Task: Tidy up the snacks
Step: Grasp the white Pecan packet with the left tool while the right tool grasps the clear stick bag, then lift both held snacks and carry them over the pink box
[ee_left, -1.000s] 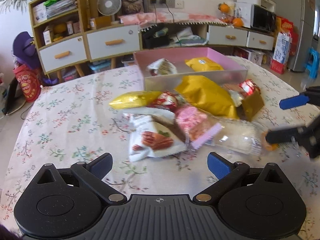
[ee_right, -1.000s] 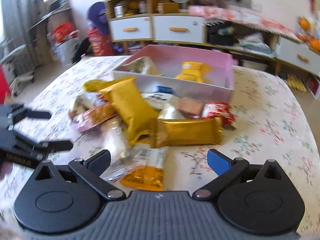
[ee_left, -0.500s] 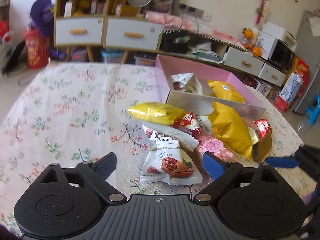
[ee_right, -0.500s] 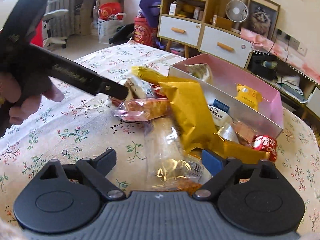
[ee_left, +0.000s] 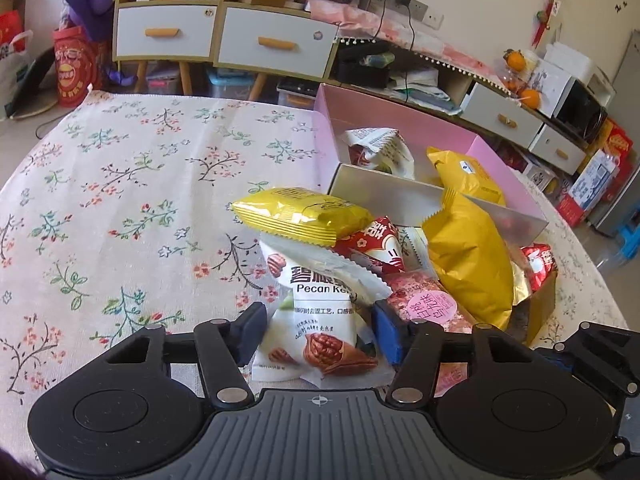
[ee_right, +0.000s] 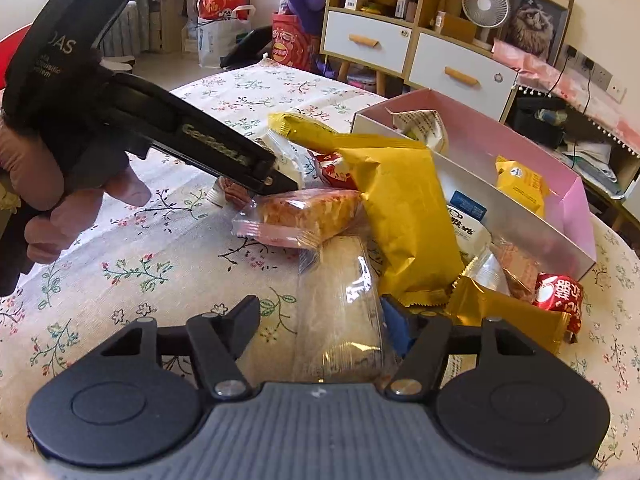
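Note:
A pile of snack packets lies on the flowered tablecloth in front of a pink box (ee_left: 504,160) that holds two packets. My left gripper (ee_left: 316,334) is open, its fingers on either side of a white pecan packet (ee_left: 316,336). It also shows from the side in the right wrist view (ee_right: 280,182), reaching into the pile. My right gripper (ee_right: 324,318) is open around a clear-wrapped bread roll (ee_right: 340,300). A big yellow bag (ee_right: 404,208) and a pink cake packet (ee_left: 424,304) lie in the pile.
The pink box (ee_right: 520,184) stands at the far right of the table. A small yellow packet (ee_left: 304,214) and red packets (ee_right: 560,300) lie around the pile. The tablecloth (ee_left: 120,200) stretches left. Cabinets (ee_left: 224,36) stand beyond the table.
Both grippers have moved forward into the pile. The left now straddles the pecan packet and the right straddles the bread roll. Both jaws have narrowed somewhat.

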Demonstrator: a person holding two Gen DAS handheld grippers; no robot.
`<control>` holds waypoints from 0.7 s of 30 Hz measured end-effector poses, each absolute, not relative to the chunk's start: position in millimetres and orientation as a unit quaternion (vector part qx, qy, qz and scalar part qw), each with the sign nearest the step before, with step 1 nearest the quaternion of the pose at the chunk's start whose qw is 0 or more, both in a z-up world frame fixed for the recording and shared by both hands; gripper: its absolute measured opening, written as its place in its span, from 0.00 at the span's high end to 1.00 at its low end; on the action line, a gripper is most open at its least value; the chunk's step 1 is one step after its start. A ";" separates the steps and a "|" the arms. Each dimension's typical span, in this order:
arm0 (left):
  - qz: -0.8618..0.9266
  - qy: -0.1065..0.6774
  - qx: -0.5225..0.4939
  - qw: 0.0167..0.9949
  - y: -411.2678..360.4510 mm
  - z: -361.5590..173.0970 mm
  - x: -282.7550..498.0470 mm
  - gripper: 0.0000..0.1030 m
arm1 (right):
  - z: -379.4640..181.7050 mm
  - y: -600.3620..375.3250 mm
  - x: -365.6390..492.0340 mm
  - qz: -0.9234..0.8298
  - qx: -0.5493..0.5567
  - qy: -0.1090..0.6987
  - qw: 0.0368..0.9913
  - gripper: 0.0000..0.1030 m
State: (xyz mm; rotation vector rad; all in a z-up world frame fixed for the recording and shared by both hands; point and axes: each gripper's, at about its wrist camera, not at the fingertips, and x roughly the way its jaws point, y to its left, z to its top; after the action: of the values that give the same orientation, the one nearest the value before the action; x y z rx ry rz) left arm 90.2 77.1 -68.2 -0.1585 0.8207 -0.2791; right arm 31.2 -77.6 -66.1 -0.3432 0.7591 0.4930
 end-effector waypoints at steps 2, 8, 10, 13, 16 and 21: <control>-0.131 0.398 -0.069 0.905 73.6 -67.3 90.2 0.47 | -66.2 -77.0 32.0 0.240 -0.159 0.368 0.884 0.47; -0.120 0.402 -0.043 0.907 65.7 -64.2 87.9 0.51 | -64.6 -76.0 35.3 0.243 -0.146 0.377 0.882 0.62; -0.120 0.405 -0.041 0.905 65.6 -63.1 87.3 0.51 | -62.9 -76.0 35.8 0.242 -0.146 0.380 0.881 0.70; -0.114 0.412 -0.048 0.903 68.3 -61.5 86.5 0.51 | -59.0 -77.3 38.2 0.239 -0.140 0.394 0.877 0.78; -0.108 0.423 -0.058 0.898 71.5 -59.0 86.3 0.51 | -53.3 -80.0 38.5 0.238 -0.123 0.407 0.873 0.81; -0.107 0.442 -0.074 0.888 76.4 -56.3 84.3 0.52 | -45.3 -82.6 35.8 0.237 -0.119 0.415 0.870 0.83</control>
State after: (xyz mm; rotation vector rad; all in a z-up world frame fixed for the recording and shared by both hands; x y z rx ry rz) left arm 84.3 76.4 -56.3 -0.1543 0.9181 -0.2225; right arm 35.8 -82.6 -45.3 -0.2483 0.8683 0.4959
